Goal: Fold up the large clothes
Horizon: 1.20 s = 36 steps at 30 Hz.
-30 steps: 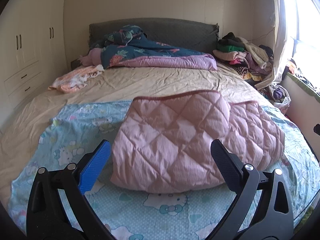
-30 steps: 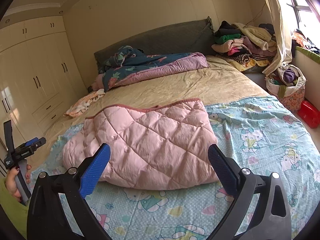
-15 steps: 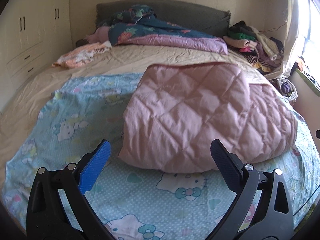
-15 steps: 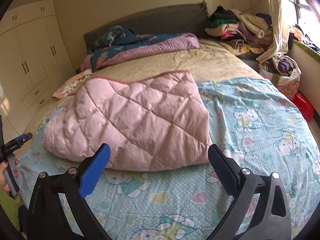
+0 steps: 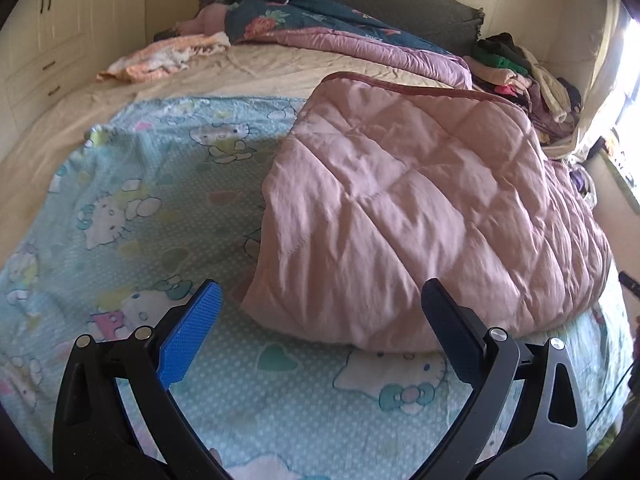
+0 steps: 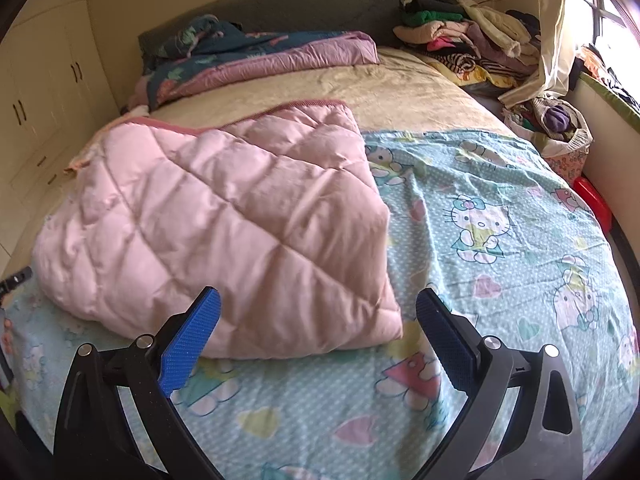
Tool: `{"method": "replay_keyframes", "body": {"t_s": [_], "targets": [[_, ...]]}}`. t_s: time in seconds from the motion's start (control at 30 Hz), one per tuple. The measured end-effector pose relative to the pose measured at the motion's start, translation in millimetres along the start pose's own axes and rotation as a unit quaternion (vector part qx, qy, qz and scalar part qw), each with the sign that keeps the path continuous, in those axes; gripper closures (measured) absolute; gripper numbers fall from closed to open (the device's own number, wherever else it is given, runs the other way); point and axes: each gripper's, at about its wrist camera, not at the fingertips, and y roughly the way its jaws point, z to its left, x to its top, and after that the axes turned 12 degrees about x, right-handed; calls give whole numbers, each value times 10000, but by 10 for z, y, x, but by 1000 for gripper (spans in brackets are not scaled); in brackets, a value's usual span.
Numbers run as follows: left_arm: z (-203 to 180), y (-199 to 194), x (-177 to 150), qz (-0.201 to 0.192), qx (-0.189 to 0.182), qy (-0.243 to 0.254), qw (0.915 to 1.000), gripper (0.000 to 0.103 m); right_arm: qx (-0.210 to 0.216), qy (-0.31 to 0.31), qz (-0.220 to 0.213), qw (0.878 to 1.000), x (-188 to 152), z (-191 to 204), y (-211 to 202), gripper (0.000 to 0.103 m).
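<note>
A folded pink quilted garment (image 5: 412,216) lies on a light blue cartoon-print sheet (image 5: 132,208) on the bed. It also shows in the right wrist view (image 6: 224,232). My left gripper (image 5: 320,304) is open and empty, just short of the garment's near left corner. My right gripper (image 6: 318,304) is open and empty, just short of the garment's near right corner. The blue sheet (image 6: 500,232) spreads to the right of the garment there.
A dark floral duvet (image 5: 320,16) lies by the grey headboard (image 6: 280,8). A pile of clothes (image 6: 460,36) sits at the far right corner. A full bag (image 6: 560,132) and a red object (image 6: 592,204) stand beside the bed. A small peach cloth (image 5: 168,56) lies far left.
Both grippers have moved forward and down toward the near edge of the pink garment, which now looms larger. Both stayed open.
</note>
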Motion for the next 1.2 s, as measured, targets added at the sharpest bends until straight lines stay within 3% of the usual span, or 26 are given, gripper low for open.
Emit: {"method": "replay_keyframes", "body": {"t_s": [0.13,0.33,0.37,0.43,0.47,0.57,0.7,0.77,0.83,0.97,1.2], "targets": [[37,220,52,179,-151,-121,9997,10,-184,-7,121,9998,54,-125,180,5],[-60,352,94,129,-451,-13,9989,10,-8,-13,231,9997,90,-226,425,7],[-77,364,100,110,-484,-33,9988,14,56,-10,249,9997,89,-225,460,16],[-118,362,121,14,-488,-35,9988,43,148,-24,272,9995,87,-188,505,32],[-150,330,137,-86,-496,-2,9987,65,73,-111,231,9996,86,-146,504,47],[-244,204,216,-364,-446,167,9982,85,203,-324,-51,9993,168,-22,382,80],[-265,-21,503,-854,-495,83,9951,88,340,-282,-643,9970,521,51,120,88],[-280,-24,665,-923,-434,42,9948,88,433,-155,-838,9954,708,29,67,90],[-287,15,769,-942,-389,-18,9948,89,266,-99,-946,9951,865,-1,79,95],[-349,245,916,-807,-131,-33,9966,90,220,266,-849,9958,1059,-165,254,95],[-347,589,885,-465,119,-40,9988,90,-7,452,-481,9978,1053,-286,638,95]]}}
